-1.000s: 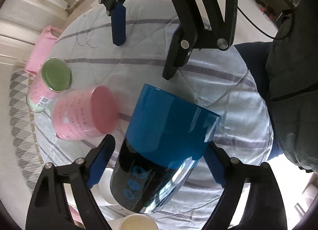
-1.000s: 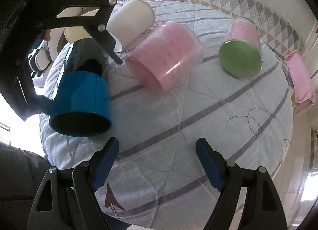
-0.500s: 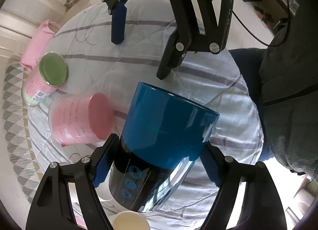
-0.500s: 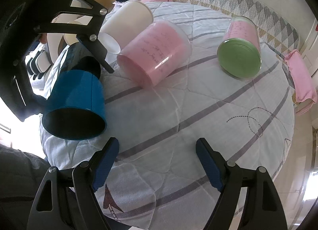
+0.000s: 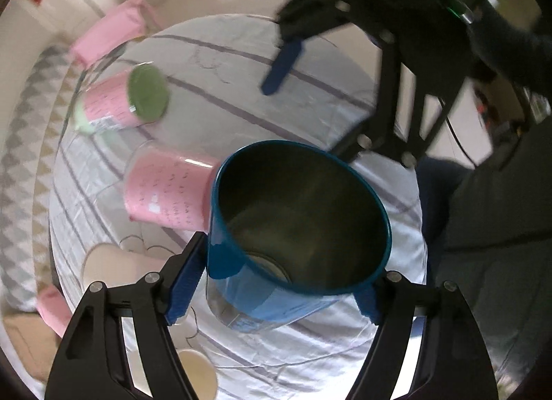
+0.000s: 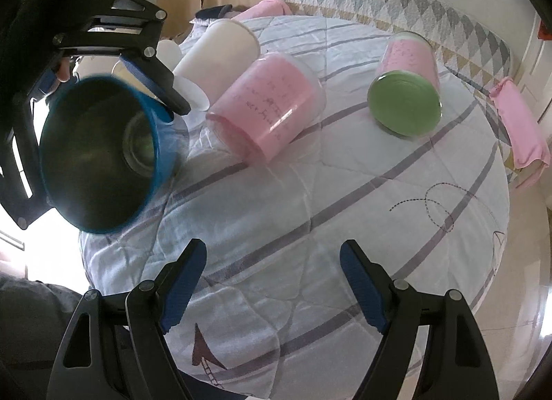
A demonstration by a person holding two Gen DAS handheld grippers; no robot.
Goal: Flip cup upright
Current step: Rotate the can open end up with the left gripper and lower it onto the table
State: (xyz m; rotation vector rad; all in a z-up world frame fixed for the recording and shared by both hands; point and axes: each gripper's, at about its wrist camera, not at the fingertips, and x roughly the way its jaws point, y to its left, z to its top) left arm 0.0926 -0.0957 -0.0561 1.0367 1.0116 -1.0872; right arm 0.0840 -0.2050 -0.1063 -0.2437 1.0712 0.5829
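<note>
Left claw [image 5: 276, 282]: pinching the blue cup [image 5: 296, 227] at lower center, mouth tilting toward the camera.
Right claw [image 6: 272, 282]: gaping wide, holding nothing, hovering over the quilt-covered desk [image 6: 345, 210].

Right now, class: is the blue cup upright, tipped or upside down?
Tipped. The blue cup, clamped in the left gripper, shows its open mouth sideways toward the right wrist camera.

pink cup [image 6: 272, 108] writing, apparently illegible
</note>
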